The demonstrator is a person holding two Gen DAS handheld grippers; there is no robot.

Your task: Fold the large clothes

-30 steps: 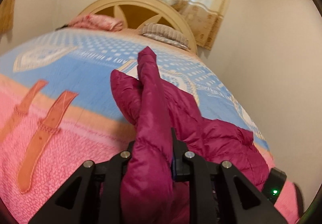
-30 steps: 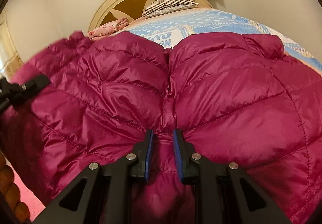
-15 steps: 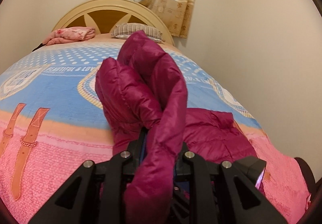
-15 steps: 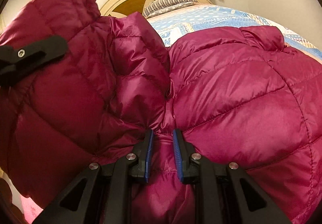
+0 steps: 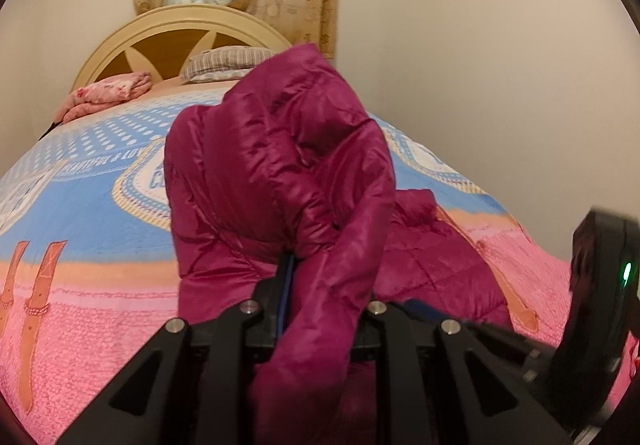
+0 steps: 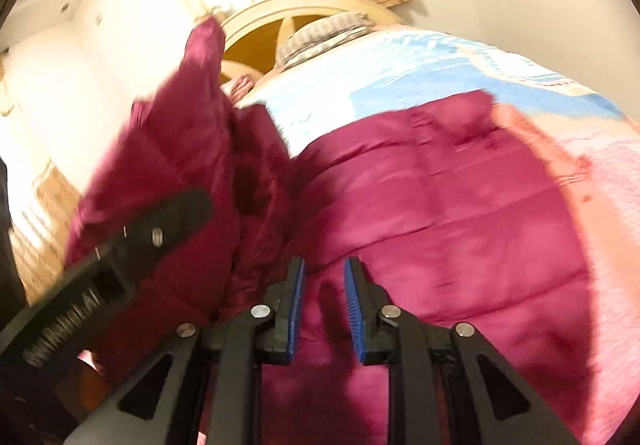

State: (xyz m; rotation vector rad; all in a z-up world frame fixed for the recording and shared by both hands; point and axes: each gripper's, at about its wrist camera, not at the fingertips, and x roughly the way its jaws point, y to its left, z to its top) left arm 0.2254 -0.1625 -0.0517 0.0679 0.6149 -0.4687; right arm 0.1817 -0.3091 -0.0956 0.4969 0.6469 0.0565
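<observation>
A magenta puffer jacket (image 5: pixel 280 173) lies on the bed. My left gripper (image 5: pixel 320 285) is shut on a fold of the jacket and holds that side lifted, bunched and draped over the fingers. My right gripper (image 6: pixel 324 277) is shut on the jacket's lower edge, its blue pads (image 6: pixel 298 297) a narrow gap apart with fabric between. In the right wrist view the jacket (image 6: pixel 440 197) spreads flat to the right, and the lifted side stands up at the left behind the left gripper's black finger (image 6: pixel 132 241).
The bedspread (image 5: pixel 100 205) is blue at the far end and pink near me. A cream headboard (image 5: pixel 180 29), a striped pillow (image 5: pixel 228 61) and a folded pink blanket (image 5: pixel 108 93) are at the head. A wall (image 5: pixel 500 65) runs along the right side.
My left gripper has lifted its side of the jacket higher and carried it rightward over the rest. The right wrist view has tilted up while its grip stays the same.
</observation>
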